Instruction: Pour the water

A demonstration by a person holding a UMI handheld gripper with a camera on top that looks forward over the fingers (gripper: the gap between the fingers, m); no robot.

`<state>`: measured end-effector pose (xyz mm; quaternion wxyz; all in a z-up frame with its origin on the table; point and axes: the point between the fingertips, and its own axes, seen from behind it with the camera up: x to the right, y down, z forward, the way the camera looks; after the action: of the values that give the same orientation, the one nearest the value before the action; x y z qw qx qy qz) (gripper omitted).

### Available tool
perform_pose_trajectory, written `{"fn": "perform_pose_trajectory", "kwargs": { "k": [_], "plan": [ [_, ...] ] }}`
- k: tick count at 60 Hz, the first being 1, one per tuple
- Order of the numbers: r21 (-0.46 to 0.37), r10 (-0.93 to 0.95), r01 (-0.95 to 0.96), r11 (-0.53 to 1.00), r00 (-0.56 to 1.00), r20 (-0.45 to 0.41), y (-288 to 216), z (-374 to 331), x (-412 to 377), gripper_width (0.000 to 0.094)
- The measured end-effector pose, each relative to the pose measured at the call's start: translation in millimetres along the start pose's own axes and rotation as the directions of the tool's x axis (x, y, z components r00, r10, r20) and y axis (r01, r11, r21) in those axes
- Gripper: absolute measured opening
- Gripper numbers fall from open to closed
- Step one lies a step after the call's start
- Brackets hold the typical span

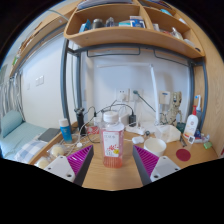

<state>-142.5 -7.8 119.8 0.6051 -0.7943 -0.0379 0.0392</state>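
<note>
**A:** Where do I stand?

**B:** I see my gripper (112, 160) with its fingers apart and nothing clamped. The bottle (113, 139), clear with a red cap and orange label, stands upright on the worktop (110, 178) between the fingers, a gap at either side. It looks partly full.

**A:** And the target?

**B:** My guess is the white cup (154, 146), just right of the bottle, near the right finger. A small bowl (138, 141) sits behind it.

**A:** What could go wrong?

**B:** If I close off-centre, one finger reaches first and shoves the bottle over. The cap looks on, so pouring may give nothing until it is off. The cup is close; swinging the bottle could knock it.

**A:** What else crowds me?

**B:** A blue-capped jar (65, 130) and a small glass (94, 129) toward the left edge, a pink lid (184, 155) and a white spray bottle (190, 125) toward the right edge, cables along the back. A shelf (120, 35) hangs overhead; I judge a high lift could meet it.
</note>
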Motion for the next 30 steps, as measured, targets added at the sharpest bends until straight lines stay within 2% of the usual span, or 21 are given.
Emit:
{"fn": "perform_pose_trajectory", "kwargs": {
  "k": [5, 7, 18, 20, 23, 30],
  "plan": [
    [-0.007, -0.029, 0.029, 1.0, 1.0, -0.005, 4.7, 49.6, -16.4, 0.082],
    [0.013, -0.045, 0.045, 0.999, 0.999, -0.021, -1.4, 39.2, 5.2, 0.0819],
    [0.038, -0.043, 0.045, 0.998, 0.998, -0.039, 2.6, 90.7, 4.0, 0.0805],
    [0.043, -0.043, 0.046, 0.998, 0.998, -0.049, 2.9, 96.6, 4.8, 0.0768],
    [0.058, -0.053, 0.056, 0.997, 0.997, -0.054, 1.7, 101.5, 4.1, 0.0645],
    [0.092, -0.015, 0.019, 0.996, 0.999, -0.046, -0.7, 104.6, -0.9, 0.0539]
  ]
}}
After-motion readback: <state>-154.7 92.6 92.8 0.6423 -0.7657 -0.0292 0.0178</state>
